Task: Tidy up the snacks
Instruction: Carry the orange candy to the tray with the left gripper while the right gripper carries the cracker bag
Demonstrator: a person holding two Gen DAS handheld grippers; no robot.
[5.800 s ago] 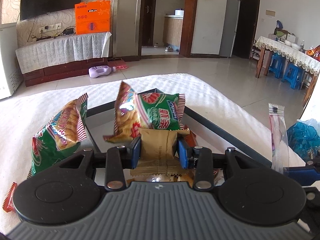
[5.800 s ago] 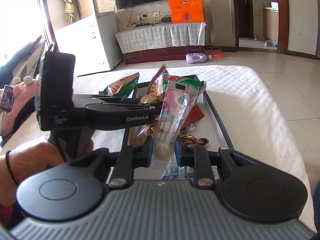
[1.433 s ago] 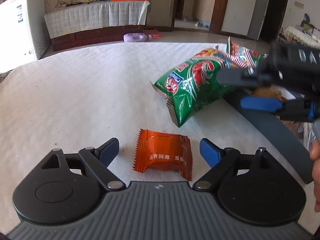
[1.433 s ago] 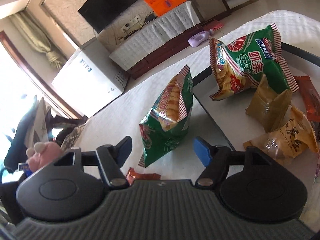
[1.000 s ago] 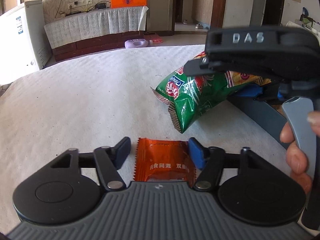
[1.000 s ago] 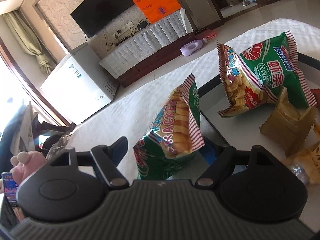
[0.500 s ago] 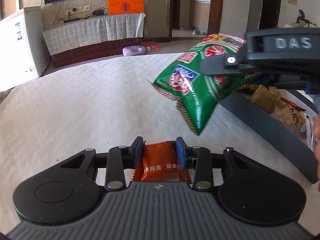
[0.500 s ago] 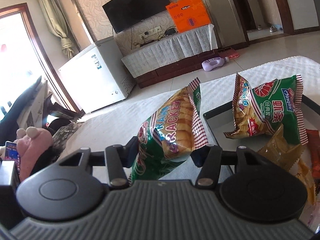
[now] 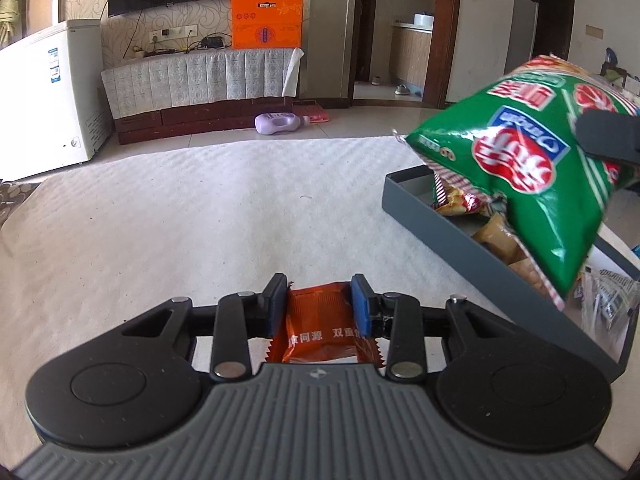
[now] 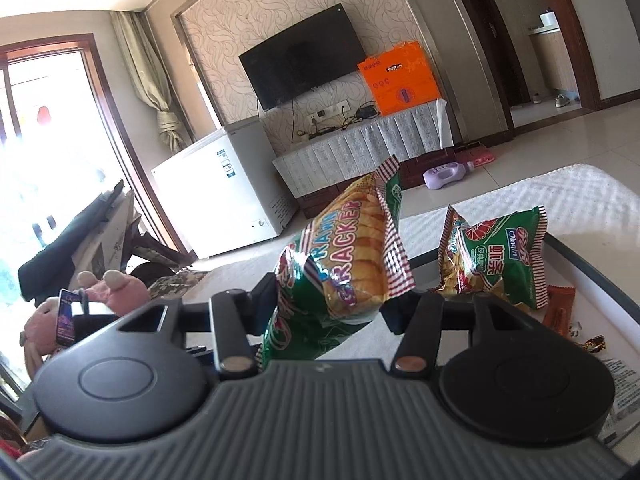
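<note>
My left gripper [image 9: 319, 301] is shut on a small orange snack packet [image 9: 320, 330], held just above the white tablecloth [image 9: 192, 220]. My right gripper [image 10: 332, 300] is shut on a green prawn cracker bag [image 10: 344, 276], lifted off the cloth. In the left wrist view that same green bag [image 9: 532, 184] hangs over the near edge of the dark grey tray [image 9: 460, 248] at the right. A second green cracker bag [image 10: 496, 264] stands inside the tray [image 10: 592, 276], with small brown and orange packets around it.
Several small wrapped snacks lie in the tray, among them an orange packet [image 10: 558, 312] and a brown one [image 9: 496, 236]. A white chest freezer [image 9: 44, 96], a purple bottle [image 9: 280, 123] on the floor and a TV stand lie beyond the table.
Both grippers closed on their snacks. The right one lifted the green bag and carried it over the tray's edge. The left one raised the orange packet slightly off the cloth.
</note>
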